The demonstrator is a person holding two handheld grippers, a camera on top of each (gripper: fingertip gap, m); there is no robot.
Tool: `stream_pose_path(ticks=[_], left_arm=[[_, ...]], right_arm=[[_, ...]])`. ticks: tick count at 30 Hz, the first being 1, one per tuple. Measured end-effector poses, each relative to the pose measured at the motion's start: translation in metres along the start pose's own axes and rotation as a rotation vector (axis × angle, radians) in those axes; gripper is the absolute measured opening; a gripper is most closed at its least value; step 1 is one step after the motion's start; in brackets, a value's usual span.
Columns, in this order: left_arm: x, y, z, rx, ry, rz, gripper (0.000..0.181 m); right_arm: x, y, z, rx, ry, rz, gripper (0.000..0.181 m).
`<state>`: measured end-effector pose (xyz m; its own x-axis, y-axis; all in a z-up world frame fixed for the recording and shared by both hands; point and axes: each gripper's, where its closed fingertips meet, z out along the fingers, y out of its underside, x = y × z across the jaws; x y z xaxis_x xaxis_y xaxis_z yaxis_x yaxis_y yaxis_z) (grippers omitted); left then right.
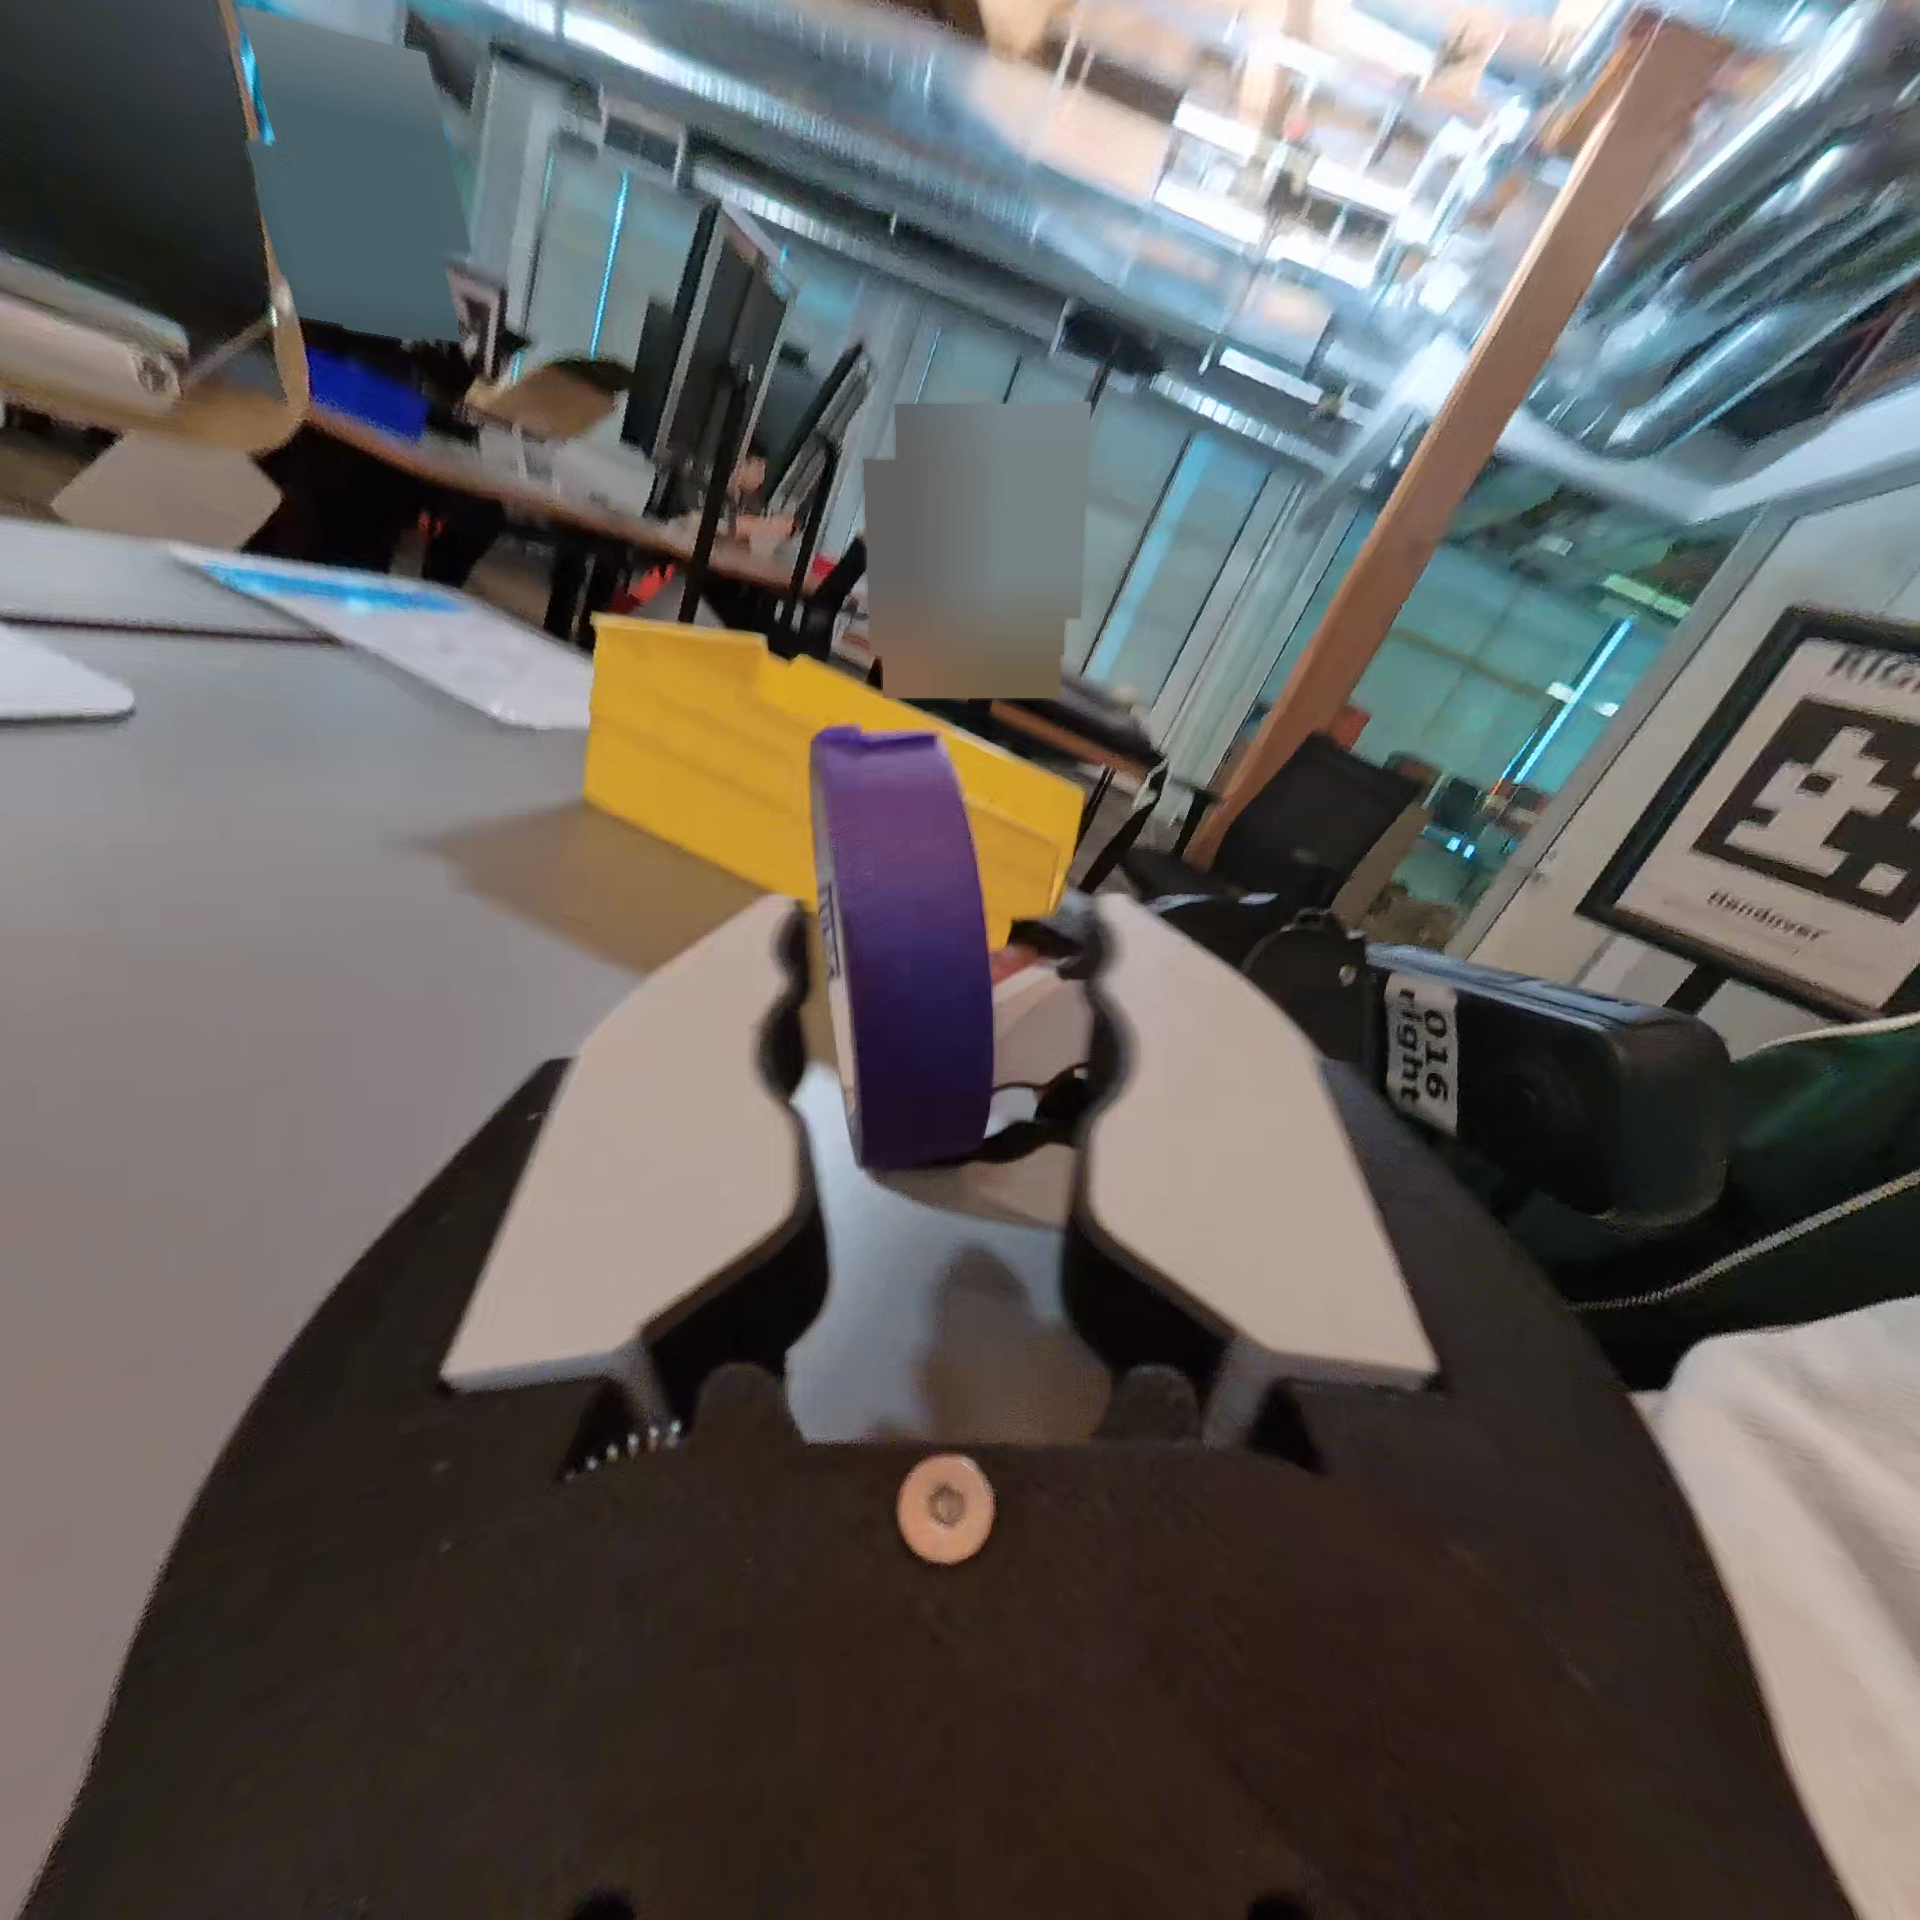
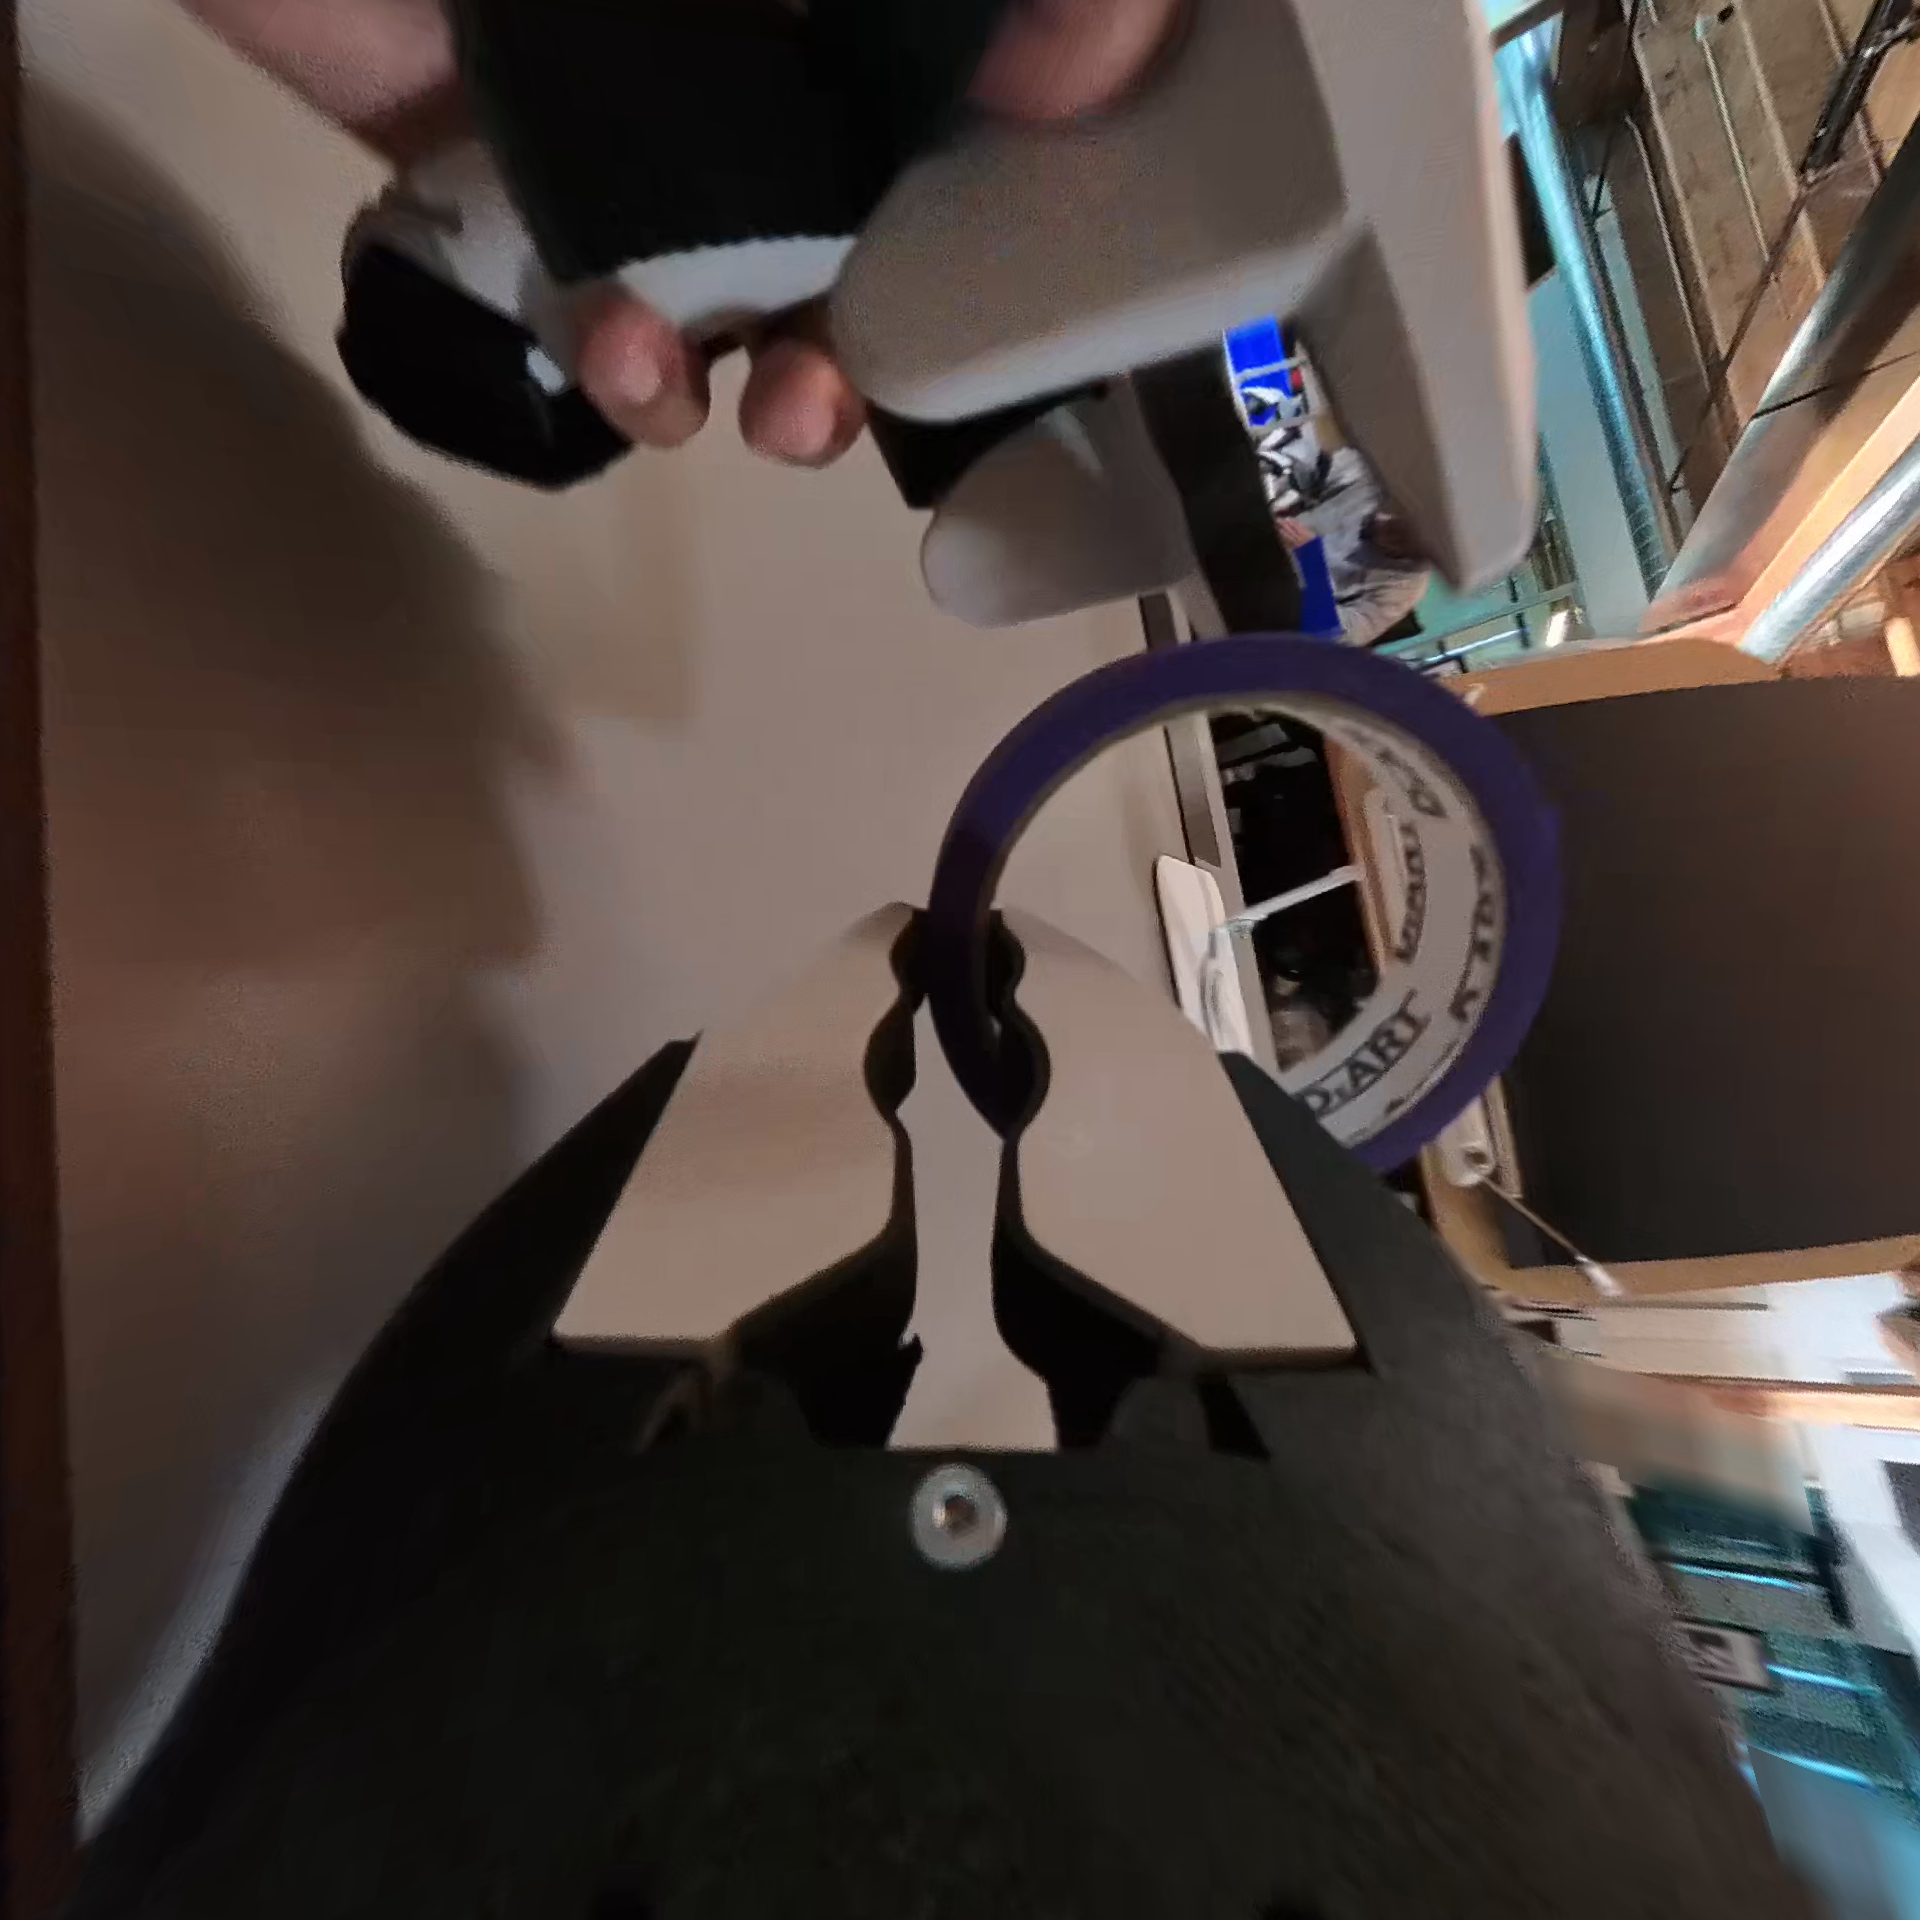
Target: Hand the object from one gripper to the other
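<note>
A purple roll of tape (image 1: 914,831) stands edge-on between the fingers of my left gripper (image 1: 940,935). The left jaws are open, with a gap on each side of the roll. In the right wrist view my right gripper (image 2: 951,935) is shut on the near wall of the tape ring (image 2: 1496,790) and holds it above the table. The right gripper's black body (image 1: 1558,1060) comes in from the right in the left wrist view. The left gripper (image 2: 1226,540) shows at the top of the right wrist view, held by a hand (image 2: 665,364), with its fingers spread just beside the roll.
A yellow bin (image 1: 727,748) sits on the grey table (image 1: 260,935) behind the tape. A framed black-and-white marker board (image 1: 1818,821) stands at the right. A green sleeve (image 1: 1829,1132) lies behind the right gripper. Desks with monitors (image 1: 717,343) stand farther back. The left gripper's tips are roughly 7 cm from the right gripper's.
</note>
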<state>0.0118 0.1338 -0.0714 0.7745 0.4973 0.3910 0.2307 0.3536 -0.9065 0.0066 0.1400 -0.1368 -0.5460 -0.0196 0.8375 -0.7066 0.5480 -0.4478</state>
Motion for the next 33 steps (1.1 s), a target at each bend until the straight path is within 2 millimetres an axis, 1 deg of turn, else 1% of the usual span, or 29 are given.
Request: stream_pose_path(ticks=[1,2,4,5,7,9,10,12,14,16,18,20,22,25,27,31,33], left_arm=[[0.001,-0.005,0.000,0.029,0.008,0.000,0.068],[0.000,-0.008,-0.002,0.053,0.003,-0.001,0.077],[-0.009,-0.013,-0.007,0.101,-0.027,-0.004,0.088],[-0.015,-0.015,-0.011,0.118,-0.046,-0.015,0.091],[-0.026,-0.017,-0.018,0.138,-0.049,-0.067,0.087],[-0.034,-0.015,-0.022,0.140,-0.034,-0.145,0.075],[-0.036,-0.014,-0.024,0.140,-0.021,-0.178,0.072],[-0.039,-0.009,-0.023,0.121,-0.005,-0.216,0.067],[-0.036,-0.001,-0.018,0.069,0.011,-0.212,0.061],[-0.030,0.011,-0.012,-0.012,0.019,-0.171,0.055],[-0.024,0.022,-0.006,-0.087,0.016,-0.103,0.052],[-0.017,0.026,-0.002,-0.120,0.026,-0.041,0.051],[-0.010,0.025,0.000,-0.123,0.042,-0.017,0.049],[-0.004,0.021,-0.001,-0.104,0.060,0.001,0.030],[0.000,0.019,-0.004,-0.107,0.087,0.001,0.012],[0.001,0.019,-0.004,-0.099,0.116,-0.030,0.011],[0.001,0.020,-0.003,-0.095,0.125,-0.056,0.019]], right_arm=[[0.003,-0.004,-0.002,0.032,-0.001,0.038,0.010],[0.009,-0.007,-0.005,0.059,0.009,0.084,0.010],[0.020,-0.011,-0.012,0.127,0.019,0.190,0.010],[0.024,-0.015,-0.016,0.184,0.002,0.261,0.010],[0.028,-0.028,-0.026,0.345,-0.075,0.437,0.010],[0.031,-0.042,-0.038,0.538,-0.202,0.646,0.010],[0.032,-0.046,-0.043,0.611,-0.271,0.754,0.010],[0.034,-0.051,-0.051,0.717,-0.393,0.928,0.010],[0.035,-0.055,-0.058,0.793,-0.481,1.024,0.010],[0.034,-0.062,-0.066,0.862,-0.564,1.080,0.011],[0.032,-0.069,-0.072,0.920,-0.644,1.130,0.010],[0.031,-0.076,-0.077,0.957,-0.714,1.185,0.011],[0.030,-0.081,-0.080,0.988,-0.755,1.214,0.011],[0.029,-0.085,-0.081,0.998,-0.767,1.216,0.011],[0.028,-0.085,-0.082,1.002,-0.773,1.212,0.011],[0.026,-0.086,-0.083,1.006,-0.789,1.211,0.011],[0.024,-0.087,-0.084,1.011,-0.807,1.210,0.011]])
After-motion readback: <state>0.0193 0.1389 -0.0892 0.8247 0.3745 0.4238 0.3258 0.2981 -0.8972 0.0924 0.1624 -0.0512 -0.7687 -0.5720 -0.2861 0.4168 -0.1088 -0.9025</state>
